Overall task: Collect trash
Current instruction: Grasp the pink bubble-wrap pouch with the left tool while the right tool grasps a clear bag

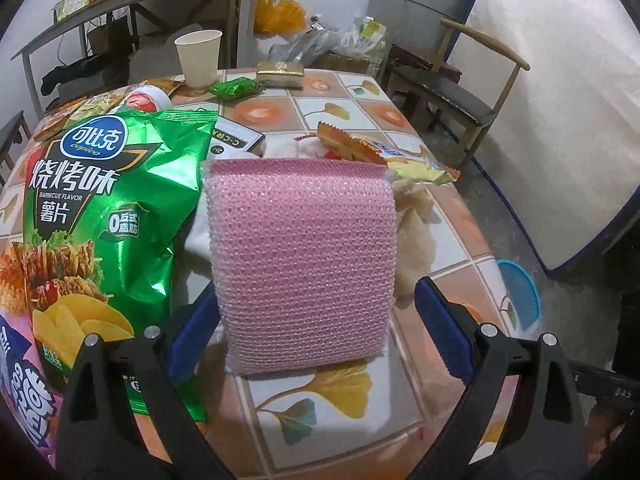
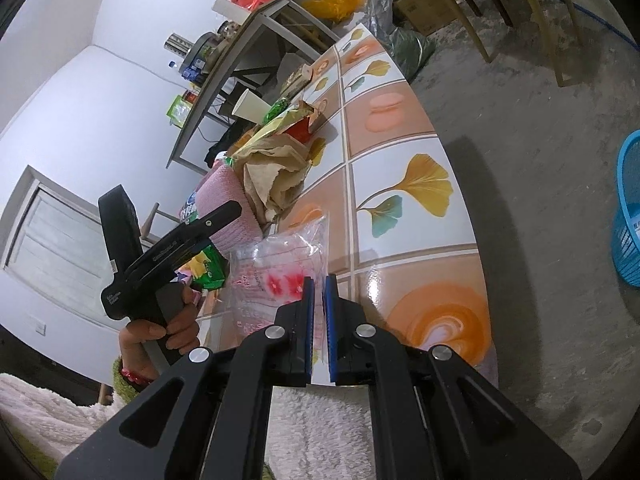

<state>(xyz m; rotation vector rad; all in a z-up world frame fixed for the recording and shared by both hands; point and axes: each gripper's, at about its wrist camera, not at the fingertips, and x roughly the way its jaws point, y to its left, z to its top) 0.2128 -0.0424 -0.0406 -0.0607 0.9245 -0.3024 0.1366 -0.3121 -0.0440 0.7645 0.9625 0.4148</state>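
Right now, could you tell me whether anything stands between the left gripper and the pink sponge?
Nothing visible does. The left gripper is open, and the pink sponge stands upright right between its fingers. The green chip bag leans close on the sponge's left, beside the left finger, not in the gap.

Your left gripper [image 1: 316, 316] is spread wide, its blue pads on either side of a pink mesh sponge [image 1: 302, 264] that stands on the tiled table [image 1: 320, 396]; the left pad sits close against the sponge, the right pad [image 1: 442, 324] is clear of it. Just to your left a green chip bag [image 1: 108, 208] leans beside the sponge. Behind the sponge lie an orange wrapper [image 1: 352, 146] and a yellow wrapper [image 1: 420, 168]. Farther back stand a paper cup [image 1: 199, 58], a small green packet [image 1: 234, 89] and a gold packet [image 1: 280, 73]. A blue basket [image 1: 520, 296] sits on the floor off the table's right edge.
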